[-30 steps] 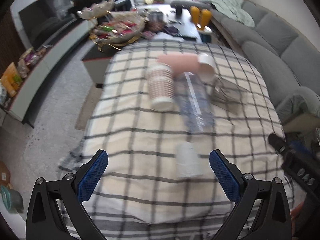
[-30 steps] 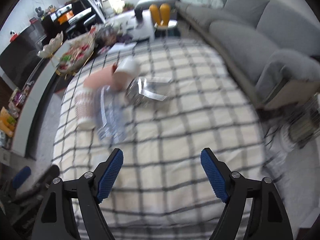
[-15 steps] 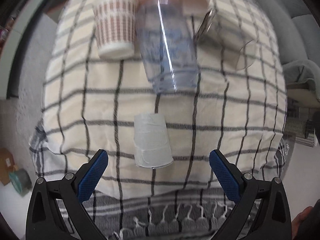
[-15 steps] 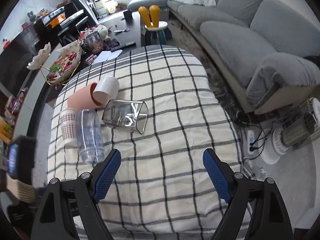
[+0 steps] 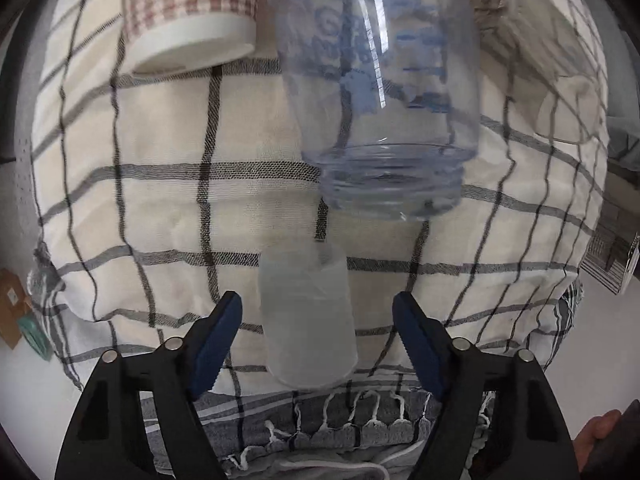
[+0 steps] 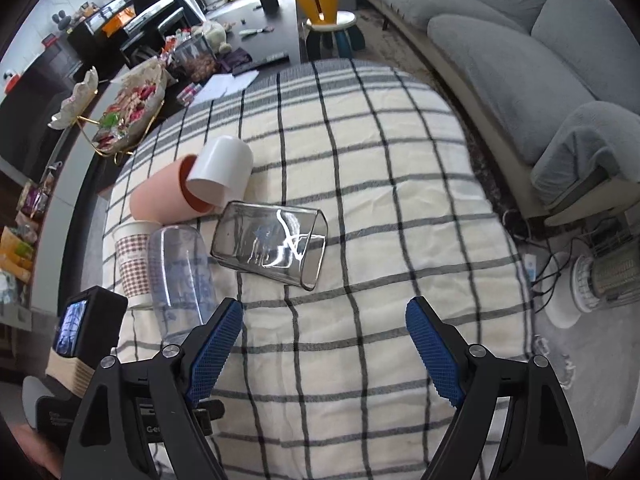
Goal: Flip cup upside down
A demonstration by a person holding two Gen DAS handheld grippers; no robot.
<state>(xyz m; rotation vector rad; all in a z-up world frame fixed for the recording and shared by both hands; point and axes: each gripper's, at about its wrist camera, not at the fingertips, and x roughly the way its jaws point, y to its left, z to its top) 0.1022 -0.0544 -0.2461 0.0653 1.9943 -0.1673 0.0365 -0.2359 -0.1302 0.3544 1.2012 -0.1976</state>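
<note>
On my left wrist view the checked cup (image 5: 188, 12) and the clear bottle (image 5: 380, 92) were cut off by the top edge, and the bottle was smeared. On the right wrist view, the left tool's camera housing (image 6: 86, 322) hid the frosted cup

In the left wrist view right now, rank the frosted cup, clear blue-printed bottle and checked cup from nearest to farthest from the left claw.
1. Frosted cup: lying between the open left claw fingers, near the cloth's fringe.
2. Clear blue-printed bottle: ahead, slightly right, mouth toward the camera.
3. Checked cup: farthest, upper left.
</note>
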